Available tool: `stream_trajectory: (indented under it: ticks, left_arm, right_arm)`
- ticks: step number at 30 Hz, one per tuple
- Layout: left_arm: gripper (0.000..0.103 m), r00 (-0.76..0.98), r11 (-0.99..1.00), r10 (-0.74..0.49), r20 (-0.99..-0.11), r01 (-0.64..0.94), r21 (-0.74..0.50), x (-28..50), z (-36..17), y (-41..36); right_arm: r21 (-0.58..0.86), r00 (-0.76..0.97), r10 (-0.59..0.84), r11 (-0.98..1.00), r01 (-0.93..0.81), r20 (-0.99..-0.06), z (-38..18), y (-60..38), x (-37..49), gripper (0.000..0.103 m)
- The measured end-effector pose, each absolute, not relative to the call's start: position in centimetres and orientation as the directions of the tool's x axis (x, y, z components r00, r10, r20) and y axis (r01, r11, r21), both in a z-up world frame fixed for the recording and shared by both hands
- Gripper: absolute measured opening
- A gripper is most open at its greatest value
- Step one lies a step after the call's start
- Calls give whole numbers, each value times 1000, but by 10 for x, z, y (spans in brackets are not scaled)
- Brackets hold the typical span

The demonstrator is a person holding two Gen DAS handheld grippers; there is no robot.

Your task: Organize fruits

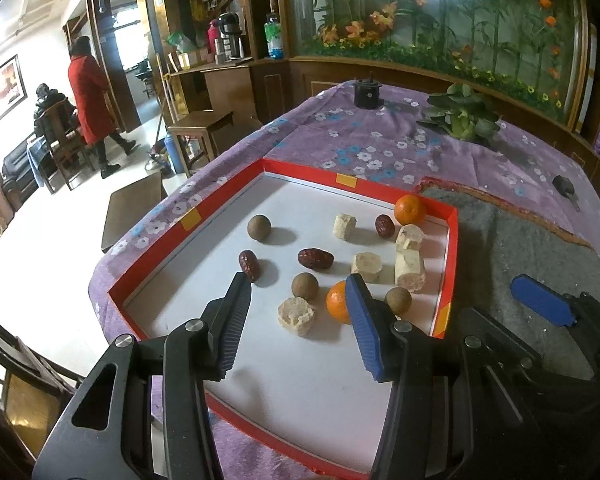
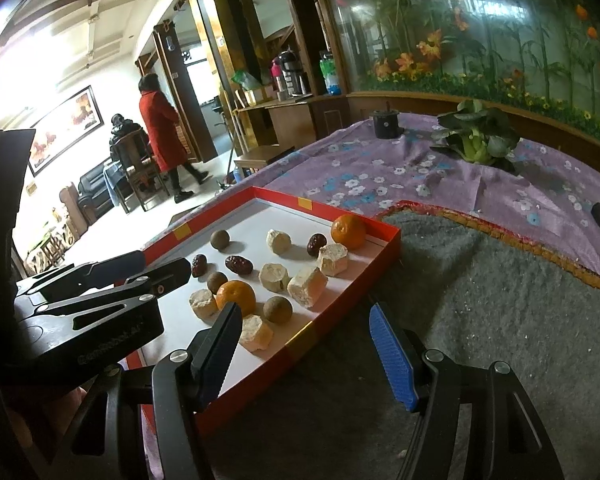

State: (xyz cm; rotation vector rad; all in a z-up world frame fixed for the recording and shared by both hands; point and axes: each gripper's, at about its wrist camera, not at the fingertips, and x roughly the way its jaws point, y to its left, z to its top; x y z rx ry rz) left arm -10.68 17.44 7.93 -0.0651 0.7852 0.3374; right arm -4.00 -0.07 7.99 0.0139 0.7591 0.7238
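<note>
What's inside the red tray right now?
Inside the red tray: two oranges, three red dates, three brown round fruits and pale cut chunks. The left gripper covers part of the near orange and the tray's front.

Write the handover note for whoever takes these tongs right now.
Left tongs: open, empty, above the red tray.
Right tongs: open, empty, over the tray's right edge and the grey mat.
Fruit: two oranges, red dates, brown round fruits and pale chunks lie mixed in the tray.
Done: nothing grouped.
Left: all sorting.
</note>
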Motion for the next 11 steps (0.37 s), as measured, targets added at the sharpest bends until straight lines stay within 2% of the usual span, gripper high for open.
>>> stream_trajectory:
  ticks: [11]
  left_arm:
    - [49,655,938,284,-700,-341,62,-105,78,174]
  right_arm:
    - [271,496,598,767,-581,-630,78,-7,-35,64]
